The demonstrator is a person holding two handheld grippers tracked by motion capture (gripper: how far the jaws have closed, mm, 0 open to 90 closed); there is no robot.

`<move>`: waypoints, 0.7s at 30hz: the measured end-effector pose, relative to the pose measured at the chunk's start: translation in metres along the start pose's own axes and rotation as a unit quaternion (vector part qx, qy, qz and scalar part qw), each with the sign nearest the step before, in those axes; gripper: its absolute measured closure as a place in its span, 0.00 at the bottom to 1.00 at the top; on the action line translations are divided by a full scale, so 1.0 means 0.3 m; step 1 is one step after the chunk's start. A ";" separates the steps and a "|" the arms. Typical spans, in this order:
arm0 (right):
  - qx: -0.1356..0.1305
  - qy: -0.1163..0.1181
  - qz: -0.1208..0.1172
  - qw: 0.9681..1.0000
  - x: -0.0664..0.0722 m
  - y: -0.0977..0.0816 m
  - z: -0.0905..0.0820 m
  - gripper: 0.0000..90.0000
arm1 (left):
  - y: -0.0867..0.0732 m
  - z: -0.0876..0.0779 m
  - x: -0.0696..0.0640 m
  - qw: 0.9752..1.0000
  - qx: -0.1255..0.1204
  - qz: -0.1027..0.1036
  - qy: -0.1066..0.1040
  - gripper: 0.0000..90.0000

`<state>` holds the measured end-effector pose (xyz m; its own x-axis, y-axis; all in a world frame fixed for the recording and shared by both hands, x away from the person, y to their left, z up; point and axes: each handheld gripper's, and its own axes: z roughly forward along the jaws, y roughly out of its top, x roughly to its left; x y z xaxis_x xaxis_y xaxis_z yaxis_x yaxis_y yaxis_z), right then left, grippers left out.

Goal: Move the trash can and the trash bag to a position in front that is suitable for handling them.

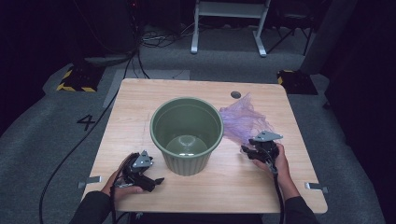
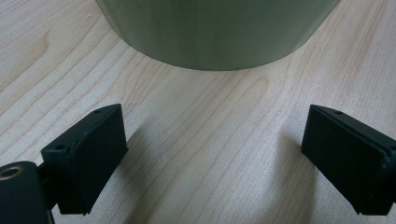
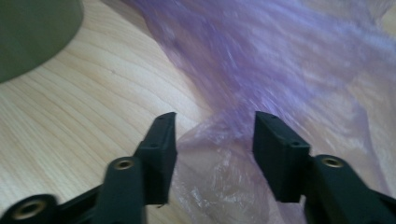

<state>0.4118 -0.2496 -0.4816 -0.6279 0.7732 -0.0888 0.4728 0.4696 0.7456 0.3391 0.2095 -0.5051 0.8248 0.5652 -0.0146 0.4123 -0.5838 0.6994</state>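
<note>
I have the purple plastic bag (image 3: 261, 70) lying crumpled on the bench (image 1: 140, 107), on the right side, just beside the green bin (image 1: 187, 135) and trailing toward the far right corner. Its near end reaches my right gripper (image 3: 215, 135). In the right gripper view a fold of the thin film sits between the two jaws, which stand partly apart; I see a gap on each side of the bunched plastic, so the pads are not pressing on it. The picture there is smeared, so I cannot tell whether the film brushes one pad. In the high view the right gripper (image 1: 261, 147) sits at the near edge of the bag, with the hand behind it toward the near right of the bench.

The green bin stands upright in the middle of the bench, open at the top, with a pale patch on its floor.

My left gripper (image 1: 140, 170) rests low at the near left, just beside the bin's base. In the left gripper view its jaws stand wide apart over bare wood with nothing between them, and the bin's lower wall (image 2: 219, 37) curves across the far side, apart from both jaws.
</note>
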 end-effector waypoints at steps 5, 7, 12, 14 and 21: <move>-0.003 0.016 0.016 1.000 -0.046 -0.041 -0.029 0.81 | 0.000 0.000 0.000 1.000 0.000 0.000 0.000 0.07; -0.005 0.018 0.019 1.000 -0.065 -0.060 -0.042 0.83 | 0.000 0.000 0.000 1.000 0.000 0.000 0.000 0.07; -0.020 0.008 0.029 0.999 -0.115 -0.090 -0.083 0.92 | 0.000 0.000 0.000 1.000 0.000 0.000 0.000 0.07; -0.022 0.005 0.031 0.999 -0.130 -0.099 -0.090 0.89 | 0.000 0.000 0.000 1.000 0.000 0.000 0.000 0.07; -0.084 -0.022 0.045 0.995 -0.131 -0.075 -0.134 0.43 | 0.000 0.000 0.000 1.000 0.000 0.000 0.000 0.07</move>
<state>0.4009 -0.3076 -0.4684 -0.5587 0.8283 -0.0424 0.4142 0.3229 0.8510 0.3391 0.2095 -0.5051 0.8249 0.5651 -0.0144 0.4122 -0.5839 0.6994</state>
